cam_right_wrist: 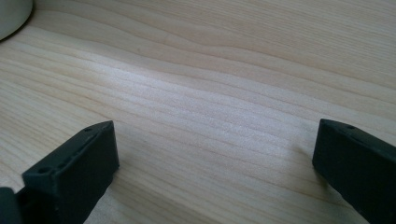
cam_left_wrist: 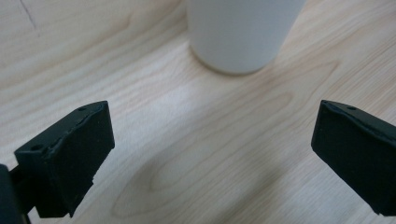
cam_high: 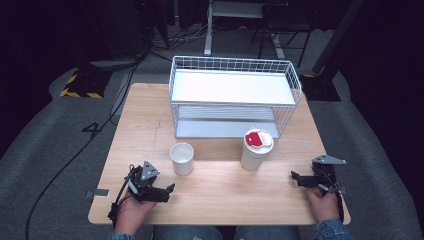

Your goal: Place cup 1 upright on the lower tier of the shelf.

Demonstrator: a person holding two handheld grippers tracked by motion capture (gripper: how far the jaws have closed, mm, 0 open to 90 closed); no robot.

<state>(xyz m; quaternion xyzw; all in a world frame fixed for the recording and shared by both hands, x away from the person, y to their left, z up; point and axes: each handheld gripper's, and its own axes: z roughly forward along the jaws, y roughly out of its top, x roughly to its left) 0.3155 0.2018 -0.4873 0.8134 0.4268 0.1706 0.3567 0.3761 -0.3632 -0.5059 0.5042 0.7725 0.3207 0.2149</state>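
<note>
An open white paper cup stands upright on the wooden table, left of centre. A taller white cup with a white lid and red tab stands to its right. My left gripper lies low near the front left, pointing right, just below and left of the open cup. In the left gripper view its jaws stand wide apart over bare wood, with the cup's base a short way ahead. My right gripper rests at the front right, pointing left, open with nothing between its jaws.
A white wire rack with a white upper shelf and a grey lower shelf stands at the back of the table, just behind both cups. A cable trails off the table's left side. In the right gripper view, the lidded cup's base shows at the top-left corner.
</note>
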